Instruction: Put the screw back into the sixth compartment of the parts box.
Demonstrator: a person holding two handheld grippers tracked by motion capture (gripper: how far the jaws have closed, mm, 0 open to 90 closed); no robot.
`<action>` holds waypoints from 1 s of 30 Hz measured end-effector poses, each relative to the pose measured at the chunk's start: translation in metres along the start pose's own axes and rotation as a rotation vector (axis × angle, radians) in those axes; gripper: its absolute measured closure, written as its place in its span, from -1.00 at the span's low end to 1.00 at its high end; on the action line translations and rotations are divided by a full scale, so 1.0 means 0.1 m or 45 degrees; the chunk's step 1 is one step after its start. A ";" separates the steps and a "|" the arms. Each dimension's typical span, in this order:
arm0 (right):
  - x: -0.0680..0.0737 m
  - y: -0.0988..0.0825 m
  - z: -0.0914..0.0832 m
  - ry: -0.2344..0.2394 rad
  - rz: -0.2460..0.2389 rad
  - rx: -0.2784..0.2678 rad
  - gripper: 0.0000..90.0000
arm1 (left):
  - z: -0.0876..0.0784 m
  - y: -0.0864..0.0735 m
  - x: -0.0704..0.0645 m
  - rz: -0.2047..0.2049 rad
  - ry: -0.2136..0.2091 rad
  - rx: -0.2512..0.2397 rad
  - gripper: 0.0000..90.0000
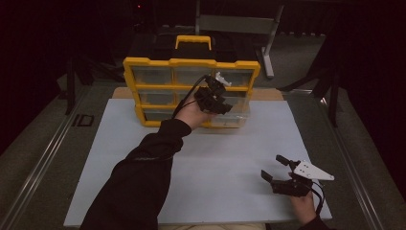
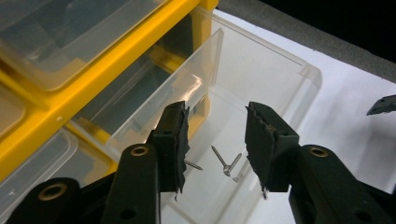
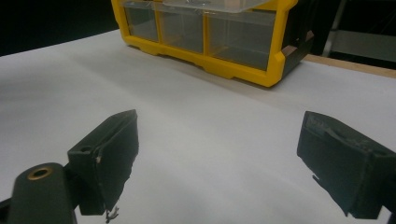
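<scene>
A yellow parts organizer (image 1: 191,62) with clear plastic drawers and a yellow handle stands at the upper centre of the high view, on a white sheet (image 1: 230,158) that covers the table. Its lower right drawer (image 1: 234,115) is pulled out toward the person. The left gripper (image 1: 213,96) hangs over that open drawer at the centre of the high view, held by a hand in a black sleeve (image 1: 139,177).

In the left gripper view, the left gripper (image 2: 217,140) has its jaws parted by a moderate gap with nothing between them. Below them, several small screws (image 2: 226,163) lie on the floor of the clear drawer (image 2: 261,74).

The right gripper (image 1: 276,168) sits at the lower right of the high view, low over the white sheet, well apart from the organizer. In the right gripper view, its jaws (image 3: 217,163) are spread wide and empty, with the organizer (image 3: 243,65) across the upper frame.
</scene>
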State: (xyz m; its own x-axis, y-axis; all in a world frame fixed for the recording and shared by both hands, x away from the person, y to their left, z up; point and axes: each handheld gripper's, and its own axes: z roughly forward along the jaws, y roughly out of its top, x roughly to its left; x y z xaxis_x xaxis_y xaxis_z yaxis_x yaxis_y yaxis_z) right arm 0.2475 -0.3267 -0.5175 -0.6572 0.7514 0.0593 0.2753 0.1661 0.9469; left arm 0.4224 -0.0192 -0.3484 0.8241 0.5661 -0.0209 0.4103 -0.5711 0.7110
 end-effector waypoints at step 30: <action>0.01 0.00 0.00 -0.009 -0.002 0.007 -0.72 | -0.61 -0.68 0.03 -0.093 0.003 -0.124 -0.83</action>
State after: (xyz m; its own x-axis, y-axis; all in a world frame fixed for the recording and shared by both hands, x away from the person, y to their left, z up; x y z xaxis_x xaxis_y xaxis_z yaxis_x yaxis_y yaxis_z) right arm 0.2467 -0.3261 -0.5177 -0.6526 0.7557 0.0553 0.2778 0.1707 0.9453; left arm 0.3733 0.0576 -0.3536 0.7925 0.6054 -0.0735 0.4291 -0.4680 0.7726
